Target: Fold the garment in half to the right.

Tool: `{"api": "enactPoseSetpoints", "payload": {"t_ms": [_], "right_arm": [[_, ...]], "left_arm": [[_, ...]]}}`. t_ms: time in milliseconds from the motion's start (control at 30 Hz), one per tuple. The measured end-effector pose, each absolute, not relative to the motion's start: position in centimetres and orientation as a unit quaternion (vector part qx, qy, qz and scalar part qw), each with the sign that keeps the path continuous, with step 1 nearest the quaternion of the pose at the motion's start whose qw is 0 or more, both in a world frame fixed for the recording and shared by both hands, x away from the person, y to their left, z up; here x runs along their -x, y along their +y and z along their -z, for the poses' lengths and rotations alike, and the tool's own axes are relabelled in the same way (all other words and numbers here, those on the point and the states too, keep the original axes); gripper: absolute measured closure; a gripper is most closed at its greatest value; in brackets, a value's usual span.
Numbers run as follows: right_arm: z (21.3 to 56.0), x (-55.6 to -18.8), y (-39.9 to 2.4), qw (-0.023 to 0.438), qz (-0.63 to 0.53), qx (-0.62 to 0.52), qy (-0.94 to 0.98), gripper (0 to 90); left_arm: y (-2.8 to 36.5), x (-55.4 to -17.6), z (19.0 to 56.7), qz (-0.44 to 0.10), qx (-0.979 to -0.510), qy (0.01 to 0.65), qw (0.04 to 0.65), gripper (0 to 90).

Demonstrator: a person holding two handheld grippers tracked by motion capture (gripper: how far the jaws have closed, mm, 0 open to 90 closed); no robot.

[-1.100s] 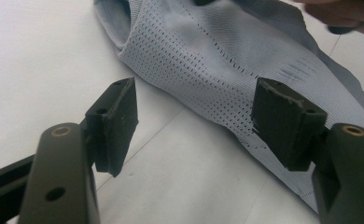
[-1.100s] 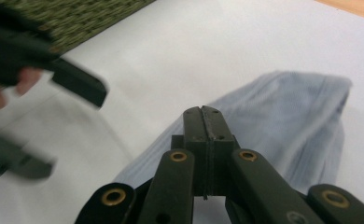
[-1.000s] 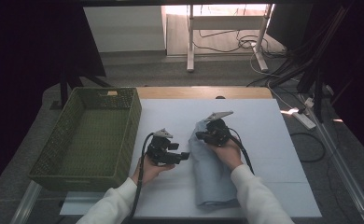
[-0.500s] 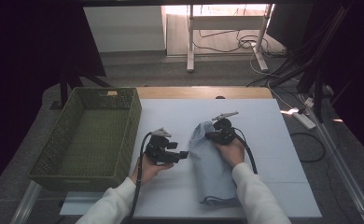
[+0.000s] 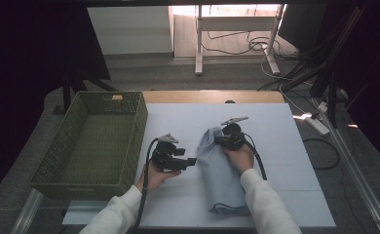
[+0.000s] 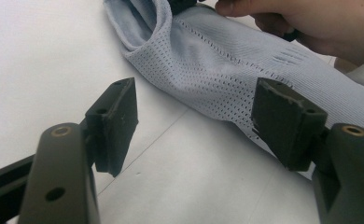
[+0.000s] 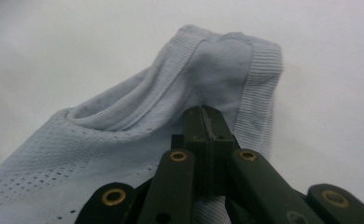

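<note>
High view: a pale blue garment (image 5: pixel 220 168) lies lengthwise on the white table (image 5: pixel 285 195), right of the green basket (image 5: pixel 93 146). The right gripper (image 5: pixel 225 138) has its 2 jaws pressed together on the garment's far end. The left gripper (image 5: pixel 190 161) hovers just left of it, jaws wide, holding nothing.

- The light blue garment (image 5: pixel 223 170) is showing as soft knitted cloth, matt, with a perforated mesh weave on its body and fine ribbing along its hem.
- The desk (image 5: pixel 275 146) is looking smooth, white and matt, like paper or laminate, with a wooden edge at the far side.
- The left tool (image 6: pixel 194 121) is showing matt black plastic jaws with brass-coloured rivets.
- The right tool (image 7: pixel 207 122) is looking the same.
- The basket (image 5: pixel 56 161) is appearing as rough, woven olive-green wicker.
</note>
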State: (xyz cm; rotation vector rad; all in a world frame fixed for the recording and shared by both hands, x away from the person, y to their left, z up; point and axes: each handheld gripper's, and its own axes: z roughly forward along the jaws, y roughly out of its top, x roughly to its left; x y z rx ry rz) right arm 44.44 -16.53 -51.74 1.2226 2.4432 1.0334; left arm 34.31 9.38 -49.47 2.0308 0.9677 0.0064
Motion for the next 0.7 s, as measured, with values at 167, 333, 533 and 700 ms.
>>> {"api": "enactPoseSetpoints", "payload": {"t_ms": [167, 333, 533, 700], "right_arm": [[51.2, -44.2, -16.6, 0.112, -0.360, -0.413, 0.829, 89.4], [49.1, -43.4, -16.1, 0.110, -0.396, -0.388, 0.825, 89.4], [47.3, -42.6, -14.5, 0.104, -0.410, -0.355, 0.834, 89.4], [48.5, -43.6, -13.6, 0.100, -0.383, -0.366, 0.842, 89.4]], "left_arm": [[9.4, -34.4, 49.5, -0.002, -0.814, 0.389, 0.432, 32.3], [9.5, -34.4, 49.5, -0.002, -0.814, 0.389, 0.431, 32.3], [9.4, -34.4, 49.4, -0.004, -0.813, 0.389, 0.433, 32.3], [9.6, -34.3, 49.2, -0.005, -0.812, 0.389, 0.435, 32.3]]}}
